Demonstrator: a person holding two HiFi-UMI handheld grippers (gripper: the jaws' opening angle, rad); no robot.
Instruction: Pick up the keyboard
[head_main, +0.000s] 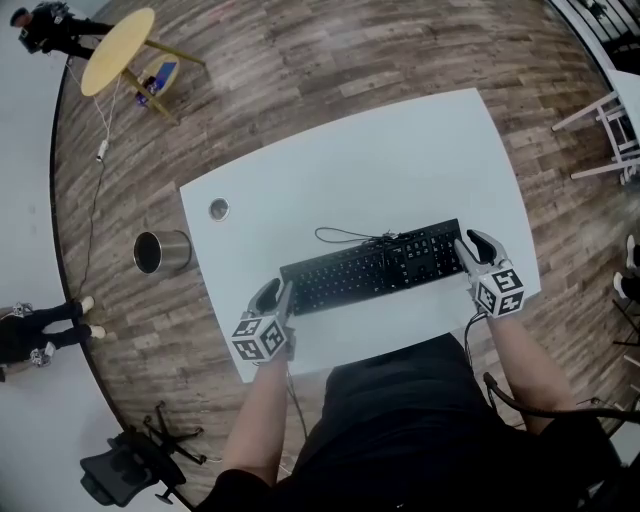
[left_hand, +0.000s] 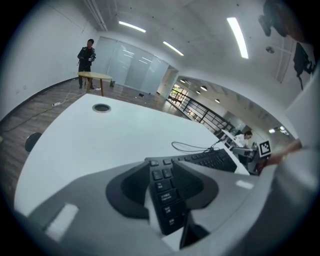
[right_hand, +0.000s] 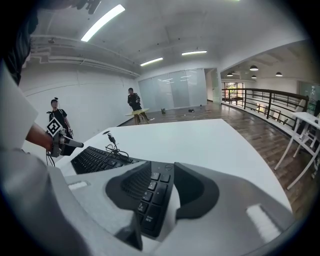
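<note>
The left tongs (head_main: 274, 297) sit at the left end of the keyboard (head_main: 375, 268). They are apart, with that end between them, but they do not squeeze it. The keyboard lies flat on the white counter (head_main: 400, 150), so it is not picked up yet. The right tongs (head_main: 474, 244) sit at its right end, apart in the same way. I think both must close and then lift. Both arms reach out from the body, and both tongs tip down toward the counter.
</note>
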